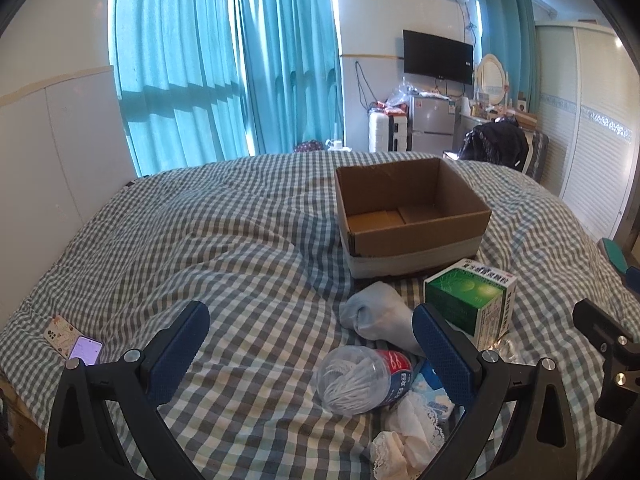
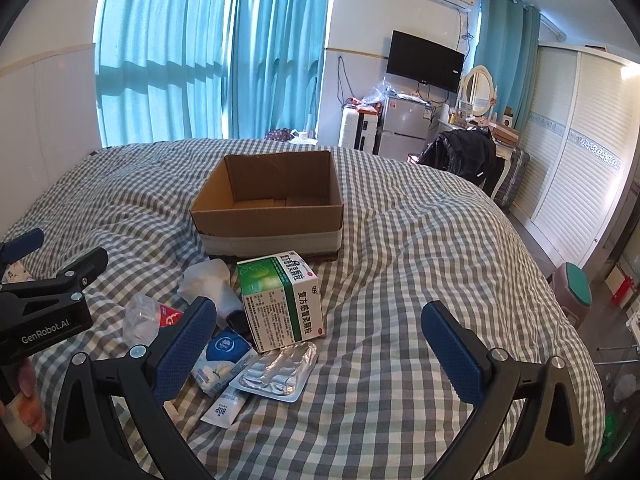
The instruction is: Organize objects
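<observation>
An open, empty cardboard box (image 1: 416, 216) (image 2: 268, 216) stands on the checked bed. In front of it lies a pile: a green-and-white medicine box (image 1: 470, 300) (image 2: 284, 300), a rolled pale sock (image 1: 376, 314) (image 2: 212, 284), a crushed clear plastic bottle (image 1: 360, 380) (image 2: 146, 316), a blue tissue pack (image 1: 434, 394) (image 2: 222, 356), a silver blister pack (image 2: 278, 370), a white tube (image 2: 226, 406) and white lace cloth (image 1: 404, 436). My left gripper (image 1: 316, 354) is open over the bottle. My right gripper (image 2: 320, 350) is open, hovering just right of the pile.
A phone (image 1: 84, 350) and a patterned case (image 1: 60, 334) lie on the bed at the left. Teal curtains (image 1: 224, 60), a fridge (image 1: 432, 124), a TV (image 1: 438, 56) and a wardrobe (image 2: 576, 152) lie beyond the bed. A stool (image 2: 574, 292) stands at the right.
</observation>
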`<state>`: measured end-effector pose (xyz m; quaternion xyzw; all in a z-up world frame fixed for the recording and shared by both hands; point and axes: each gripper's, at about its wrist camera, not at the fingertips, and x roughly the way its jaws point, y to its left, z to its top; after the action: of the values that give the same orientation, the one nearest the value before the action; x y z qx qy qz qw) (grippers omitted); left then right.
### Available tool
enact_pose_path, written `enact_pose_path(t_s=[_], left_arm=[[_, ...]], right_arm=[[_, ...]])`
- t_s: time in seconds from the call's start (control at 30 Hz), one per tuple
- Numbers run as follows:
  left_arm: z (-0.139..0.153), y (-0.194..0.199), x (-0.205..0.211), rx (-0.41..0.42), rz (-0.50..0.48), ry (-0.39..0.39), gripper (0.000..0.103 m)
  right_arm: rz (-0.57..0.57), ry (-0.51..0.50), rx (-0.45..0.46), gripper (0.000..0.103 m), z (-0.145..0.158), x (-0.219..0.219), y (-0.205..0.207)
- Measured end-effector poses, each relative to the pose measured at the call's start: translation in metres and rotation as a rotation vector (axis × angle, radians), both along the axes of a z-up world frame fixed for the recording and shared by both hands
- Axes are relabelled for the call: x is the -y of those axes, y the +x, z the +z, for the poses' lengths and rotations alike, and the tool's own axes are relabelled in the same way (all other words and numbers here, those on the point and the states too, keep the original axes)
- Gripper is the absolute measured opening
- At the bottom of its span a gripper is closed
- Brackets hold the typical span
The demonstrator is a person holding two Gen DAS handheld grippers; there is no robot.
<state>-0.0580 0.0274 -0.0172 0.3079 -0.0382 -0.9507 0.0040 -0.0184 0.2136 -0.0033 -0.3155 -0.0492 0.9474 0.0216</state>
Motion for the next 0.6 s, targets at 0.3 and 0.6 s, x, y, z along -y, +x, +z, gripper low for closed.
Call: enact_pose_path(t_s=[0.3,0.6], left_arm=[[-0.037,-0.005,-0.008,0.092,-0.016,-0.031,0.103],[-0.087,-0.005,-0.015,0.314,-0.094,0.016,0.103]], right_arm=[[-0.008,0.003,0.068,0.103,-0.024,-0.007,-0.011],[-0.025,0.008,0.142,0.103,-0.052,-0.018,-0.022]])
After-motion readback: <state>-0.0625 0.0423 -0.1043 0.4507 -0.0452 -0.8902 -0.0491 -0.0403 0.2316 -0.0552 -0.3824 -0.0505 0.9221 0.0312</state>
